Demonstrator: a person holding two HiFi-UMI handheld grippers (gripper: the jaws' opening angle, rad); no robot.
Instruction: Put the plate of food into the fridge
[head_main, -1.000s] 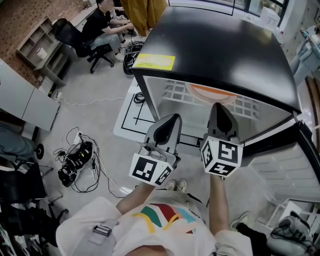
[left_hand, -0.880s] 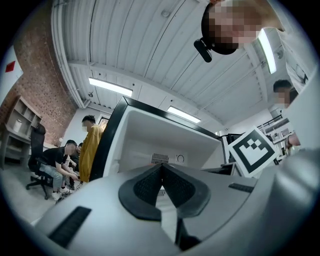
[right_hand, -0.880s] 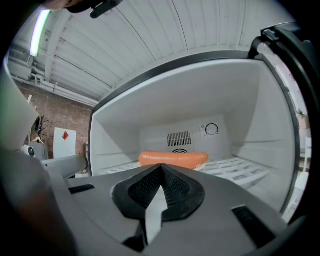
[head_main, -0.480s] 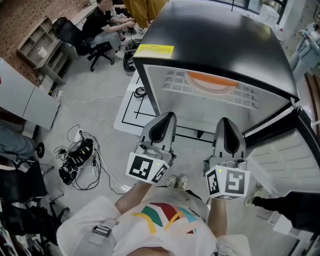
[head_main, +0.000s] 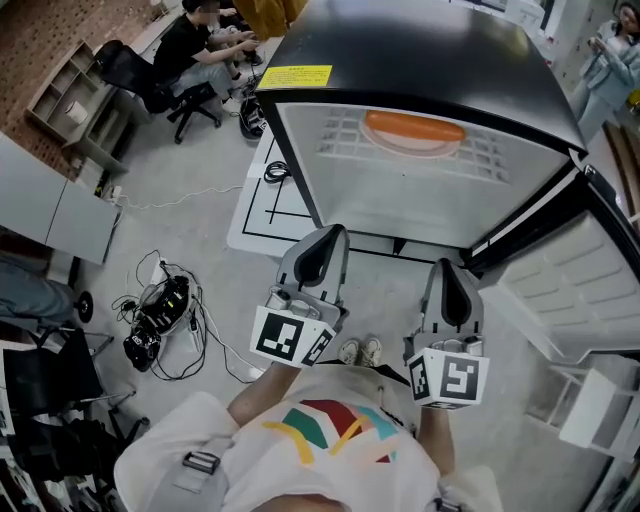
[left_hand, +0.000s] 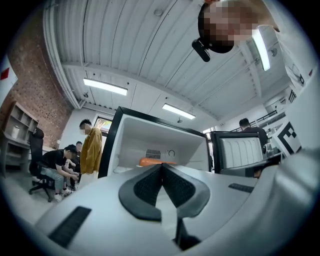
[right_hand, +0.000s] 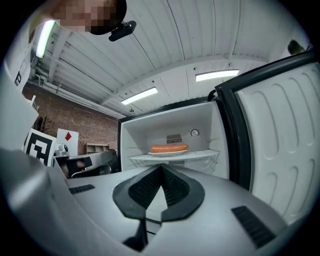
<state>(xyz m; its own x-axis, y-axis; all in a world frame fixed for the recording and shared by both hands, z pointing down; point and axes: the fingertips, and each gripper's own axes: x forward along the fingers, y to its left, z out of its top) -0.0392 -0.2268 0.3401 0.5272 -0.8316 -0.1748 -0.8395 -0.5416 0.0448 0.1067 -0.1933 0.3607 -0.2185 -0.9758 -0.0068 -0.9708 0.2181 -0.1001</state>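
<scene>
My left tongs (head_main: 322, 250) are clenched on nothing: in the left gripper view the two dark ribbed pads (left_hand: 150, 186) meet in a closed seam. My right tongs (head_main: 449, 288) are the same, pads (right_hand: 172, 186) pressed together with nothing between them. I hold both side by side in front of my chest, well apart from each other. Their tips point towards 12 o'clock and the marker cubes face back at me, the left pair slightly further forward than the right.

At 12 o'clock from the tongs stands the black-topped fridge with a white inside (head_main: 420, 50), open. On its white wire shelf (head_main: 350, 135) rests the white round plate with a long orange piece of food (head_main: 414, 132), lying flat and well apart from both tongs. The right gripper view shows the plate (right_hand: 169, 149) sitting on the shelf (right_hand: 200, 156) below a small round dial on the back wall. The fridge's white ribbed door (head_main: 570, 290) is swung out at 3 o'clock, beside my right tongs.

A yellow label (head_main: 295, 76) sits on the fridge top at 11 o'clock. A tangle of black cables (head_main: 160, 315) lies on the grey floor at 9 o'clock.
</scene>
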